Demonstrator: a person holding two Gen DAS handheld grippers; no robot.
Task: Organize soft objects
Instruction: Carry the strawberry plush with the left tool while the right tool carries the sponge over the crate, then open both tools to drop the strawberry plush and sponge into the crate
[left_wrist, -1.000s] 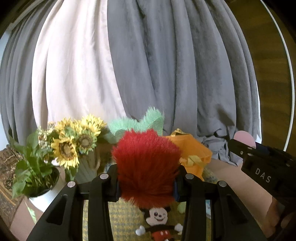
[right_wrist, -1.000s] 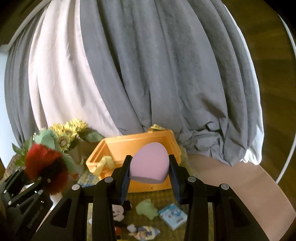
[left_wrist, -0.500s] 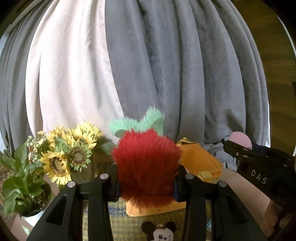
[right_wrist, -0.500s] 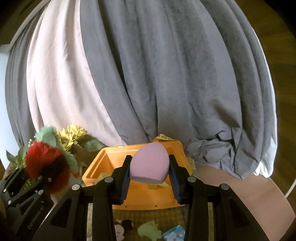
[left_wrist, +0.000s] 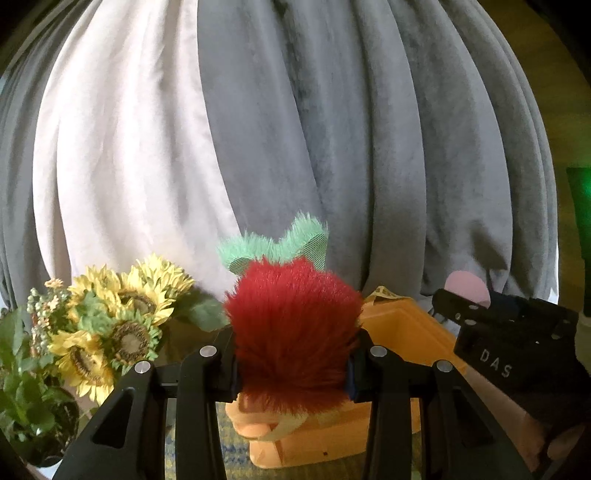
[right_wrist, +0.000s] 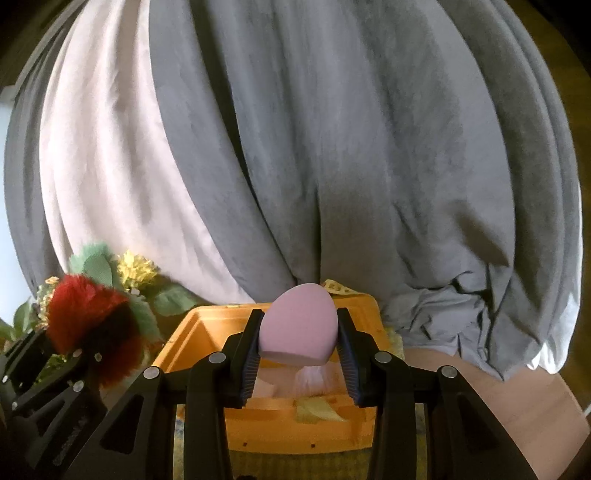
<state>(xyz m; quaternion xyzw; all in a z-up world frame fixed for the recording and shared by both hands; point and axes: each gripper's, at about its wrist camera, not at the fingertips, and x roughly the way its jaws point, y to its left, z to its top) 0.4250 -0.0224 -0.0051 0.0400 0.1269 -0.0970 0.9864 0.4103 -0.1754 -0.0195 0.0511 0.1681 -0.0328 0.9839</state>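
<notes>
In the left wrist view, a furry red plush (left_wrist: 293, 336) with a mint green leaf top is pinched between the fingers of the left gripper (left_wrist: 291, 363) and is held above the near left edge of an orange bin (left_wrist: 399, 332). A bunch of sunflowers (left_wrist: 118, 317) is seen at the left, with a potted plant (left_wrist: 26, 391) below it. The right gripper (left_wrist: 480, 314) is seen at the right with a pink sponge (left_wrist: 467, 290) showing at its tip. Grey and white curtains (left_wrist: 295, 129) fill the background.

In the right wrist view, the pink egg-shaped sponge (right_wrist: 299, 326) is clamped between the fingers of the right gripper (right_wrist: 299, 347), point upward, directly above the open orange bin (right_wrist: 207, 332), which stands on the tabletop (right_wrist: 517, 398). Pale soft items are seen lying inside the bin. The left gripper (right_wrist: 74, 354) with the red plush (right_wrist: 88, 325) is seen at the left, beside the bin.
</notes>
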